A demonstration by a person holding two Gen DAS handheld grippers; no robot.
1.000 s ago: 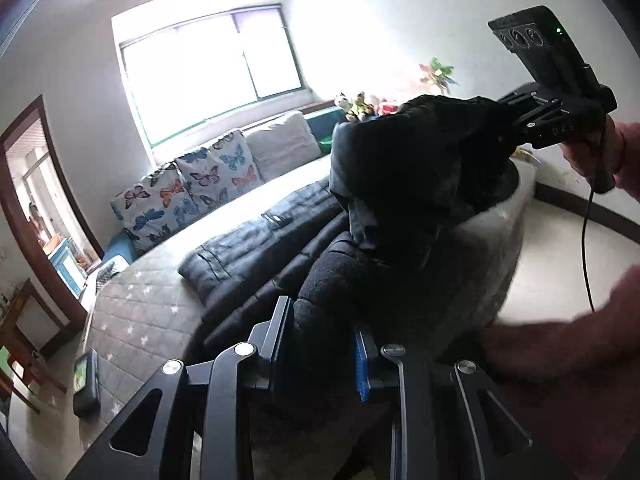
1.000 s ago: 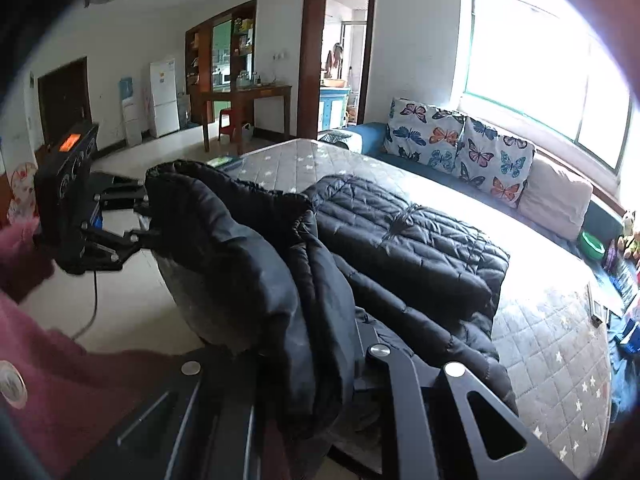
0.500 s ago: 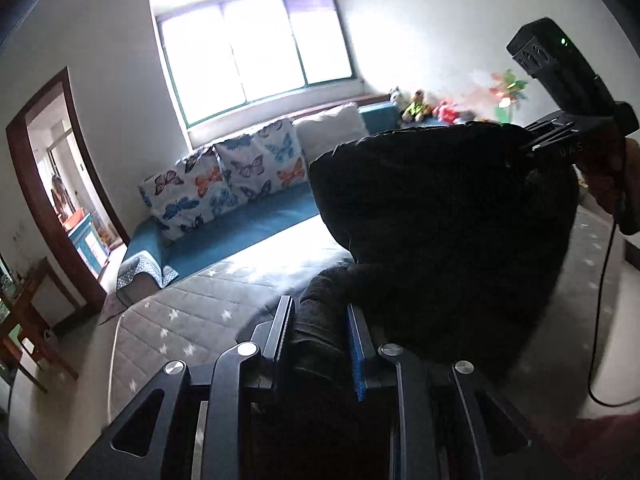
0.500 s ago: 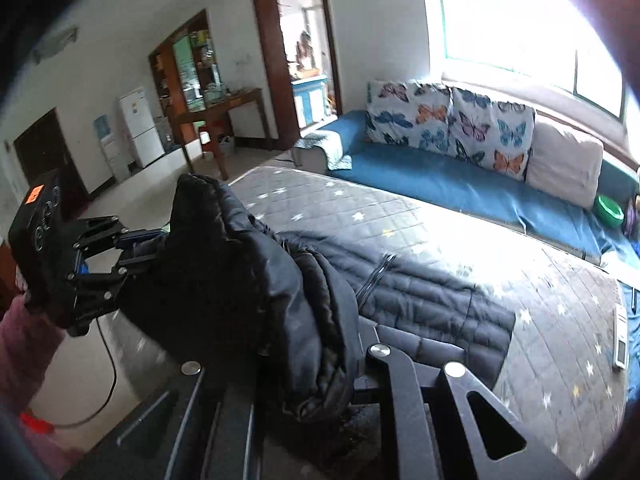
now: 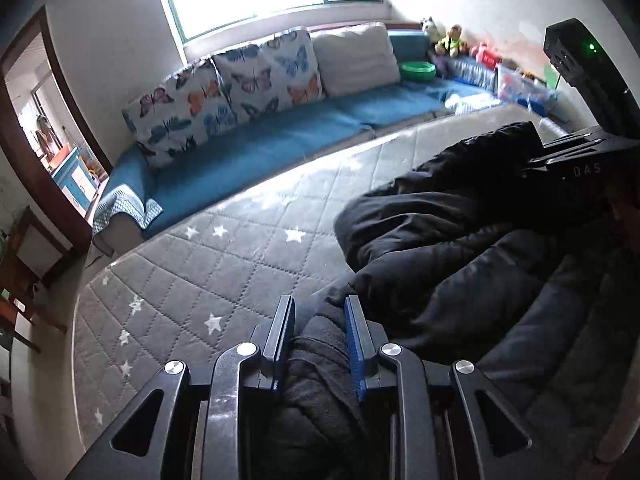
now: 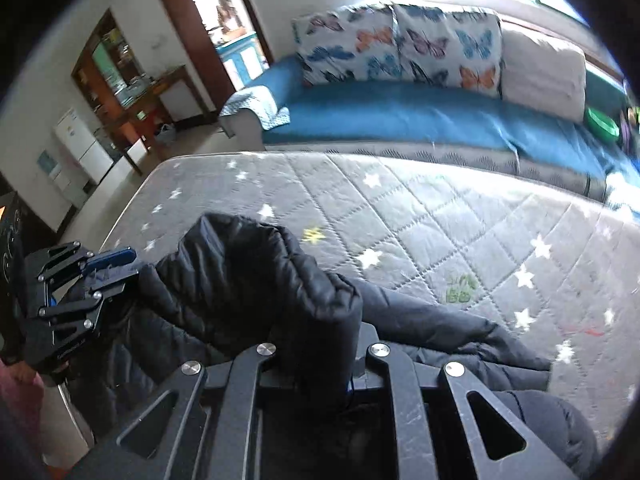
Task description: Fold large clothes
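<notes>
Both tools clamp the black jacket [image 5: 460, 248]: the left tool [image 5: 320, 320] grips a bunched edge, while the right tool [image 6: 316, 364] has its pads hidden under fabric. The jacket lies heaped on the bed [image 6: 420, 216], partly cut off by the frame edges.

Left gripper [image 5: 320, 320] angled downward, blue-lined pads clamped on a bunched fold of dark padded jacket [image 5: 460, 264] — right gripper [image 6: 316, 364] tilted down likewise, jaws pinched on another thick fold, off to its side.
</notes>
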